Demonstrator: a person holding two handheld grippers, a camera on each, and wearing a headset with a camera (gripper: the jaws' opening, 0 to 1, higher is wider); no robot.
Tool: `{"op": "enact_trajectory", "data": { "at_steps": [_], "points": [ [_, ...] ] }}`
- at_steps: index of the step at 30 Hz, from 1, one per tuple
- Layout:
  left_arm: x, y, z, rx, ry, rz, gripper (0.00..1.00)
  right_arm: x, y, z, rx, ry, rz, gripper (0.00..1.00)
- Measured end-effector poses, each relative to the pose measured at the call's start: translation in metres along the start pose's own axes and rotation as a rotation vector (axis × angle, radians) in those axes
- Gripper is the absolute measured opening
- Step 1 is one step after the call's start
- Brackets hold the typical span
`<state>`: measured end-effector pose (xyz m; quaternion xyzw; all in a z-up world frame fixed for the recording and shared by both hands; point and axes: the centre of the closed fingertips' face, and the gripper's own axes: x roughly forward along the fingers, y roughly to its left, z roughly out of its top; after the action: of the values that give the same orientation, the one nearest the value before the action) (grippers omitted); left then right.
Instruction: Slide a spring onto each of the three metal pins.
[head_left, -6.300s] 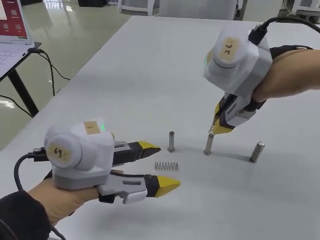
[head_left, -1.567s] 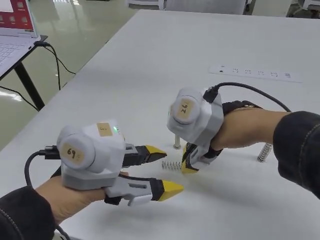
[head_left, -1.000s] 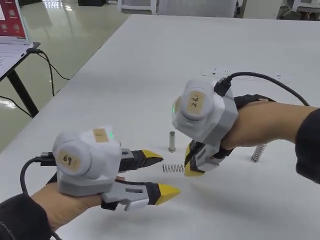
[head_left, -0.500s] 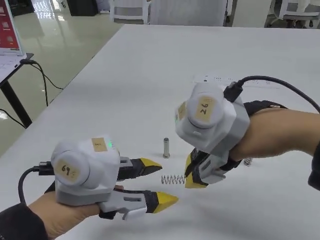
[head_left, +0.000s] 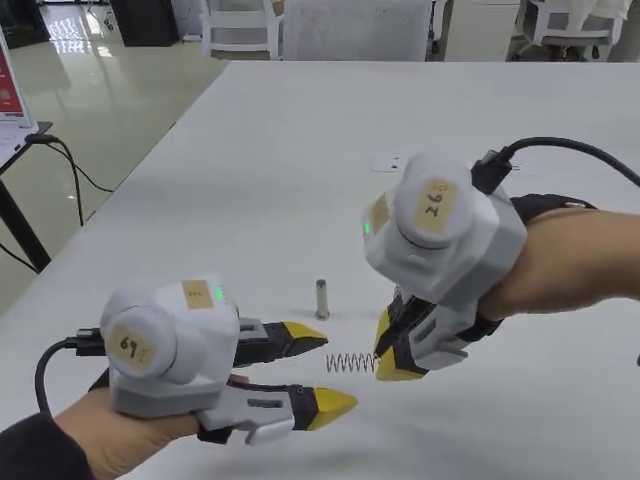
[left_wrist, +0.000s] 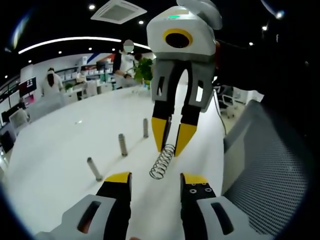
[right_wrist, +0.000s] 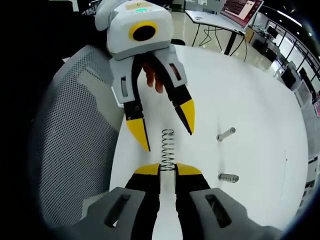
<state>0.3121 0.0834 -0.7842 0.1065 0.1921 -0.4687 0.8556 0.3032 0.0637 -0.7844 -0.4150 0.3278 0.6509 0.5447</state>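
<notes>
step: third spring (head_left: 350, 362), just gripped, carry to the pin not yet done. Two sprung pins (right_wrist: 226, 134) look finished in the right gripper view (judged from coil texture, small in frame). One bare pin (head_left: 322, 298) is left.
right gripper (head_left: 390, 350): jaws pinched on one end of the spring. The rest sticks out free toward 9 o'clock in the head view.
left gripper (head_left: 340, 370): jaws apart, holding nothing, at 8 o'clock of the spring. Its tips flank the spring's free end in the left gripper view.
spring: low over the table (head_left: 250, 180), near horizontal. Cannot tell whether the free end touches the surface.
bare pin: upright, at 11 o'clock of the spring, near but apart.
next: lift, turn the spring upright, set its open end over the pin top, lower and let go. The hold is at one end only, so the free end will likely wobble. A slow approach makes sense, and the left gripper is placed to steady the coil if needed.
risk: a sideways knock could tip the pin, and a hard pinch could bend the coil.
room: table is bare from 10 to 12 o'clock past the bare pin, plenty of space to swing the spring up. The tight spot is between the two grippers, tips close together around the spring.
edges: the table's near edge is just behind the left gripper, with a mesh chair (left_wrist: 270, 165) beyond it. The left edge at 9 o'clock is well apart from the work.
</notes>
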Motion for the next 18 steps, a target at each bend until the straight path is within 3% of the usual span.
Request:
{"op": "enact_trajectory", "data": {
  "at_steps": [18],
  "points": [
    [0.001, -0.012, 0.007, 0.048, -0.011, -0.053, 0.22, -0.013, 0.012, 0.005, -0.018, -0.018, 0.013, 0.07]
  ]
}}
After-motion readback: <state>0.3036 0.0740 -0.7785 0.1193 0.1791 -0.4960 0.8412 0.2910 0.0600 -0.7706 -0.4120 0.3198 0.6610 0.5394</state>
